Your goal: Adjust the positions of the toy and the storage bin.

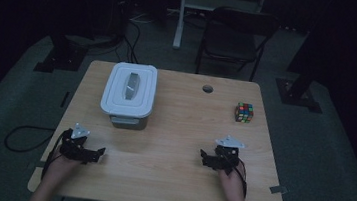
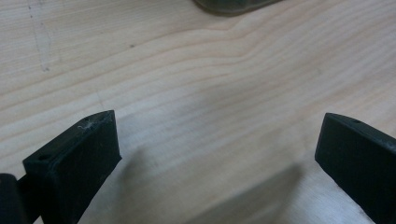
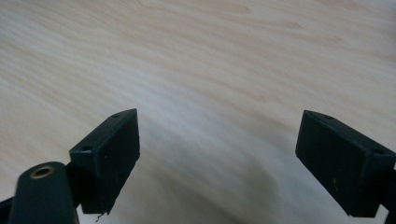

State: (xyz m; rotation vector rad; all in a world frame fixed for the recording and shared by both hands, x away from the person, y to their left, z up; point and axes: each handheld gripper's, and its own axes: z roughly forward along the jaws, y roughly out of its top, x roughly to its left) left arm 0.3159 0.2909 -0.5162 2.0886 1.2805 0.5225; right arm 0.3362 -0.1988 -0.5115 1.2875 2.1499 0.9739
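**Both claws idle and wide open: line up on the box before reaching**

The left claw (image 1: 94, 154) and right claw (image 1: 206, 159) rest low near the front edge of the wooden surface (image 1: 179, 125), at about 7 and 5 o'clock. In each gripper view the two black jaws stand far apart with bare wood grain between them; neither has hold of anything.

The nearest thing to work on is the grey lidded box (image 1: 128, 95), sitting toward 11 o'clock, ahead of the left claw and well apart from it. Its white lid (image 1: 129, 88) looks seated, with a flat grey handle (image 1: 131, 85) running along the middle. A sliver of the box's base shows at the top edge of the left gripper view (image 2: 233, 5). A colour cube (image 1: 244, 112) sits alone toward 2 o'clock, well apart from the right claw.

My reading is that the work has not begun and the first reach is the step in hand. To do it well:

- Keep the jaws spread until they straddle the target; closing early wastes the approach.
- For the lid, come down from above, with the jaws set across the handle's narrow width, not along its length.
- Steady the box's body with the other claw, since it may lift with a snug lid.
- For the cube, bracket two opposite flat faces squarely, so it does not twist out.
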